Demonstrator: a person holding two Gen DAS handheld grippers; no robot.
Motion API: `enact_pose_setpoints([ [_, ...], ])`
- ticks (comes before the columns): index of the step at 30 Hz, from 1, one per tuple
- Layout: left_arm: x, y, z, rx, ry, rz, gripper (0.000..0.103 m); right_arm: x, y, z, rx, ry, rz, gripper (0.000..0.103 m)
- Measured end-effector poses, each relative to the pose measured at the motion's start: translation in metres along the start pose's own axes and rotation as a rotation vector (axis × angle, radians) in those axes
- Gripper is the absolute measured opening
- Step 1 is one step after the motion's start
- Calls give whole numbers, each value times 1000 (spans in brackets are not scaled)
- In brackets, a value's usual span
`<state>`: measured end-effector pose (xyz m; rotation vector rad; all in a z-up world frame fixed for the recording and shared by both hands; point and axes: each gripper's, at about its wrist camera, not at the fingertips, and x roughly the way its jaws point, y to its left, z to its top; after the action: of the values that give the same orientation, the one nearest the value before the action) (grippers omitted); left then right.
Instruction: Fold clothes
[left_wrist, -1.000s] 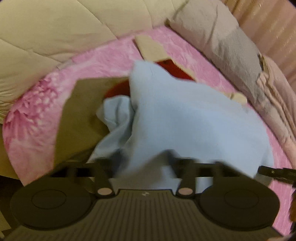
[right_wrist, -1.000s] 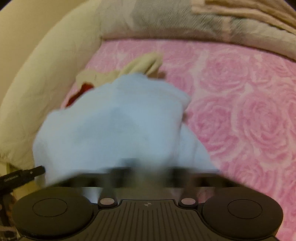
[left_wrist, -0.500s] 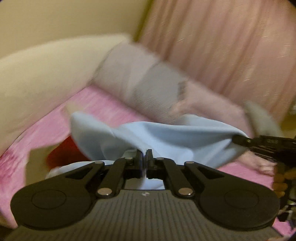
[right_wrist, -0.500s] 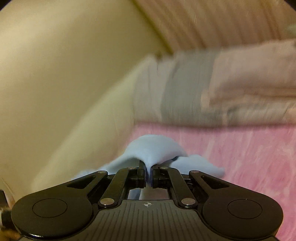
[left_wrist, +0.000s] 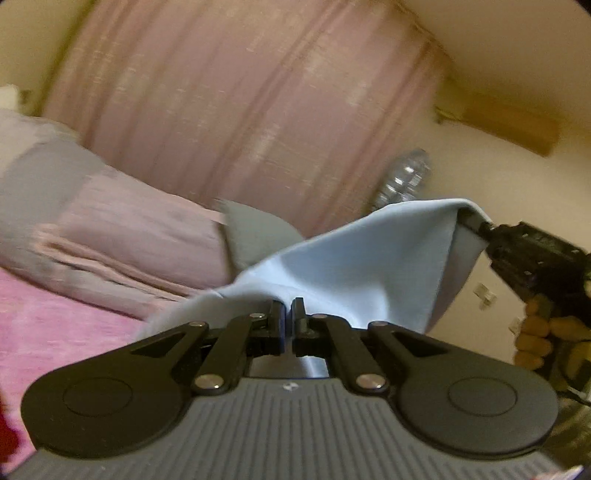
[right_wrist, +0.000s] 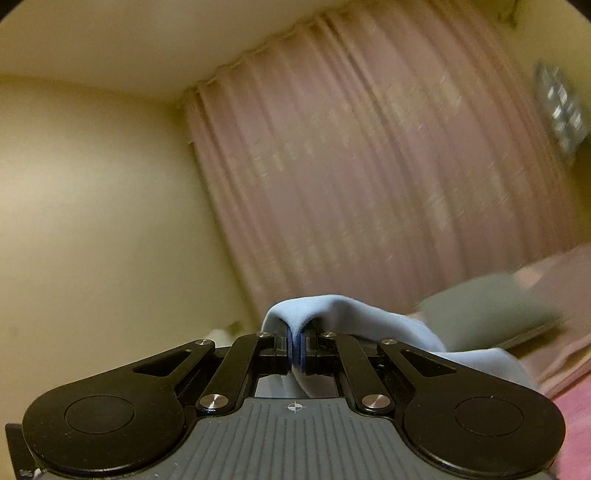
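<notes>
Both grippers, left (left_wrist: 287, 311) and right (right_wrist: 294, 345), pinch edges of the pale blue garment (left_wrist: 354, 269), held up above the pink bed (left_wrist: 55, 332); such shallow bites could slip if it is tugged taut.

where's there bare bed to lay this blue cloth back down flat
Bare pink bedspread shows at lower left of the left wrist view, bordered by the folded pink and grey bedding behind it. A thin strip shows at the right wrist view's right edge. The middle is hidden by the light blue cloth held up by both grippers.
</notes>
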<state>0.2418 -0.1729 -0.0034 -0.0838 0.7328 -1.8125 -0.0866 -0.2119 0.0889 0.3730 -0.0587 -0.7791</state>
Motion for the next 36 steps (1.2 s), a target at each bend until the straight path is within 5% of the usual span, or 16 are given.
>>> enact_pose_setpoints([
  [2,33,-13,-12,-48,69,81,2,-8,-17,-1,-7,118,2,3],
  [3,50,-18,-18,-75,105,126,3,-9,-26,-8,36,180,-74,17],
  [4,64,-20,-29,-90,152,193,4,-9,-32,-21,73,252,-113,35],
  [5,77,-21,-41,-104,200,265,5,-9,-37,-37,93,333,-90,82],
  [6,82,-22,-53,-95,228,301,6,-12,-40,-55,86,404,-89,91],
  [9,83,-24,-90,-71,334,383,23,-28,-48,-107,59,591,-172,91],
  [13,68,-27,-149,-97,494,503,23,-63,-93,-171,156,816,-325,91],
  [18,27,-46,-206,-108,663,642,24,-108,-134,-217,136,980,-512,91],
  [25,32,-86,-219,15,722,643,32,-132,-133,-224,155,1010,-531,91],
  [36,27,-121,-162,269,593,531,39,-132,-101,-217,212,889,-644,91],
])
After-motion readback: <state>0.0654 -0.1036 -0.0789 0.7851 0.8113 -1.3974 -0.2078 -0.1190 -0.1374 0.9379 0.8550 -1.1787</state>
